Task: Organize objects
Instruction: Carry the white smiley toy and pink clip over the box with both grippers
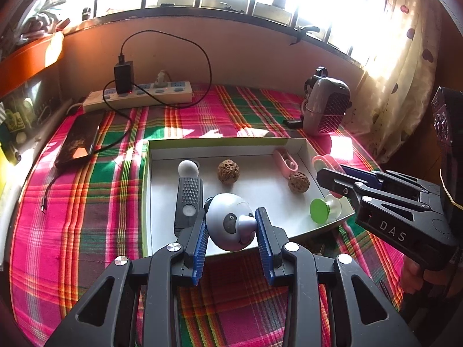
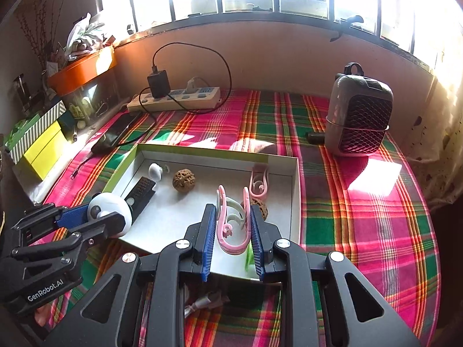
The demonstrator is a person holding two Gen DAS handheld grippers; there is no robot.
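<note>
Left gripper [image 1: 231,227] jaws pinch the panda toy [image 1: 230,222], right gripper [image 2: 233,231] jaws clamp the pink clip [image 2: 231,225], both poised over the tray's [image 2: 295,202] near edge for sorting

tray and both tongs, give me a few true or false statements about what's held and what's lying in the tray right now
1. The left tongs grip a round panda-faced toy. True.
2. The right tongs are empty. False: they hold a pink clip between the pads.
3. Two walnuts lie in the tray. True.
4. The power strip lies inside the tray. False: it sits on the plaid cloth by the wall, behind the tray.
5. The black grater-like stick stands upright. False: it lies flat on the tray floor.
</note>
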